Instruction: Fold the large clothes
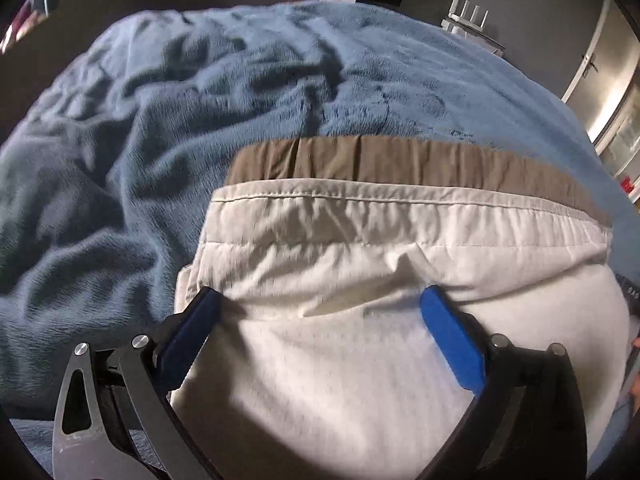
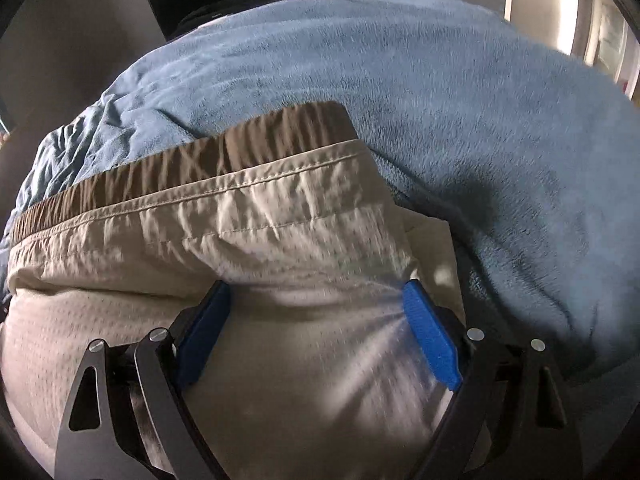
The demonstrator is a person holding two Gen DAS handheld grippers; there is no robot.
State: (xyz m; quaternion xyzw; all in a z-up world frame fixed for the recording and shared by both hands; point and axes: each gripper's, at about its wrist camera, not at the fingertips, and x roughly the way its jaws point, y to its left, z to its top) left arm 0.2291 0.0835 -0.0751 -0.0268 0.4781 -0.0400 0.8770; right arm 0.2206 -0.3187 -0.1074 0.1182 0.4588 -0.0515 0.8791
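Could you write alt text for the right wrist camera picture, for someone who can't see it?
A pale cream garment with a brown band along its far edge lies bunched on a fluffy blue blanket. The right gripper hovers over it, its blue fingers spread wide apart with cloth between them.

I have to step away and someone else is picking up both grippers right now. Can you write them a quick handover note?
Left gripper: jaws wide open over the white garment, nothing clamped.
Right gripper: the same, open with cloth bulging between the jaws.
The garment lies on the blue blanket, folded, with a brown band showing along its far edge.
Left: judge whether another fold is needed, then grip and finish.
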